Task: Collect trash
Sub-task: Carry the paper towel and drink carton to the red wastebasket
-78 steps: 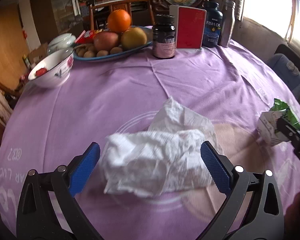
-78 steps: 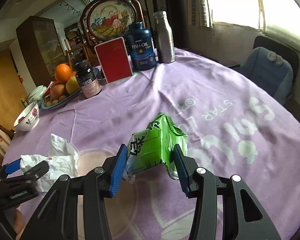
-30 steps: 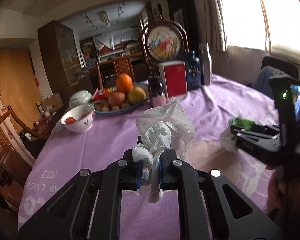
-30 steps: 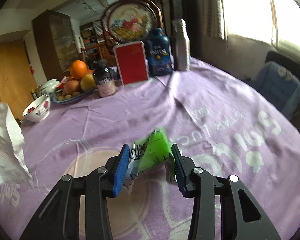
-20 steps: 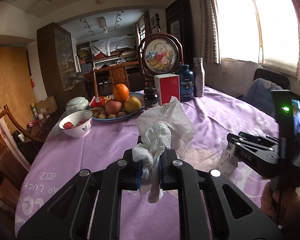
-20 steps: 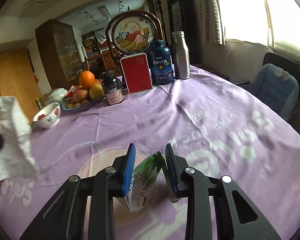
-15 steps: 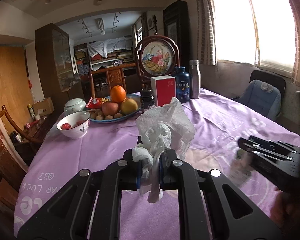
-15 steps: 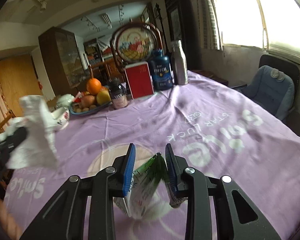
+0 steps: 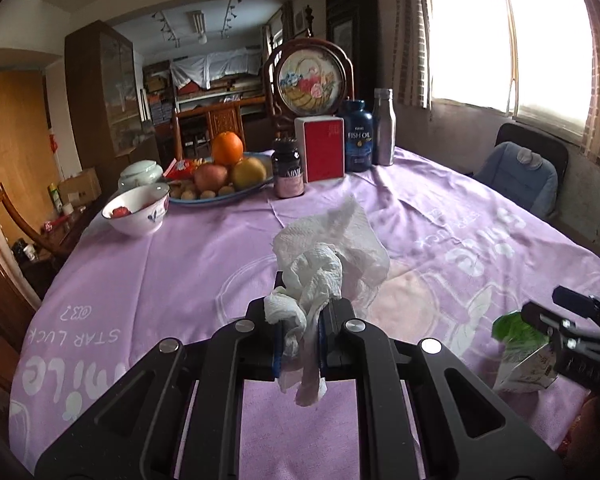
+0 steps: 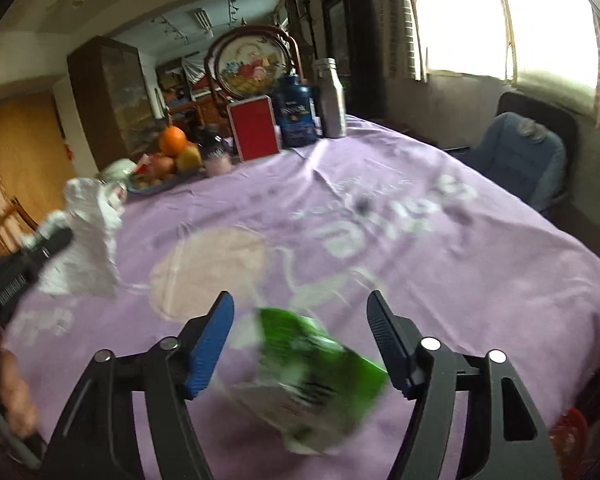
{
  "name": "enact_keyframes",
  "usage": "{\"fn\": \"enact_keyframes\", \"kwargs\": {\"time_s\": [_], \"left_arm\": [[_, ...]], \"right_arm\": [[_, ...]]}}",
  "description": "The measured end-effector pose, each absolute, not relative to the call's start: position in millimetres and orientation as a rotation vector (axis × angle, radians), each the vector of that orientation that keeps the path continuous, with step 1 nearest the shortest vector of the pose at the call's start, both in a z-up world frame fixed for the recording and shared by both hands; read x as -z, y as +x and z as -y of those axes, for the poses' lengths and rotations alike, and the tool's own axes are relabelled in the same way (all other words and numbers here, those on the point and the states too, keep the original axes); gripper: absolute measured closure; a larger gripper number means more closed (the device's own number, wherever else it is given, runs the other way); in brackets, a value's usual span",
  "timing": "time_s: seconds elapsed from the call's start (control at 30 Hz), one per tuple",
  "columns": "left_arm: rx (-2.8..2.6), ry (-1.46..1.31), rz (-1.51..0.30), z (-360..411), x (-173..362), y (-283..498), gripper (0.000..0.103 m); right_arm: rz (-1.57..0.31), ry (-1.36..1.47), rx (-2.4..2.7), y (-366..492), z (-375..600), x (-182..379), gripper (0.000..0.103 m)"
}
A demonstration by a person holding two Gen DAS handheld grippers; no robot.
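The right gripper [image 10: 300, 338] has its jaws spread wide, with a blurred green carton [image 10: 312, 376] between them, touching neither. Toward the counter's [image 10: 440, 248] left edge, the left gripper [image 10: 32, 256] pinches crumpled tissue [image 10: 88, 240].

Left gripper [image 9: 299, 334] jaws clamped; right gripper [image 10: 300, 336] jaws spread wide.

Green carton [image 10: 316, 380] motion-blurred btwn right claw [image 10: 300, 340] pads, print unreadable
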State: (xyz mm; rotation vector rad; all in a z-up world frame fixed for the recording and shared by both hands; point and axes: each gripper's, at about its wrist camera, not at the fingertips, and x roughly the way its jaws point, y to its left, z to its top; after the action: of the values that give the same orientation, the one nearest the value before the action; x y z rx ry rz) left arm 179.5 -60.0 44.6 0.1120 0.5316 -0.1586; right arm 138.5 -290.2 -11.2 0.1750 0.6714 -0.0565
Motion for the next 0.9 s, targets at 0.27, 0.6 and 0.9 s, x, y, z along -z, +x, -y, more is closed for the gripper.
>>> {"fn": "enact_keyframes", "kwargs": {"time_s": [0.27, 0.6, 0.9], "left_arm": [[0.188, 0.147, -0.559, 71, -38, 179, 0.089], [0.223, 0.187, -0.542, 102, -44, 155, 0.089], [0.305, 0.22, -0.526, 145, -55, 132, 0.089]], "right_arm": [[-0.757, 0.259, -0.025, 138, 301, 38, 0.033], [-0.626, 0.277, -0.047, 100, 307, 11, 0.068], [-0.527, 0.361, -0.005, 58, 356, -11, 0.068]]}}
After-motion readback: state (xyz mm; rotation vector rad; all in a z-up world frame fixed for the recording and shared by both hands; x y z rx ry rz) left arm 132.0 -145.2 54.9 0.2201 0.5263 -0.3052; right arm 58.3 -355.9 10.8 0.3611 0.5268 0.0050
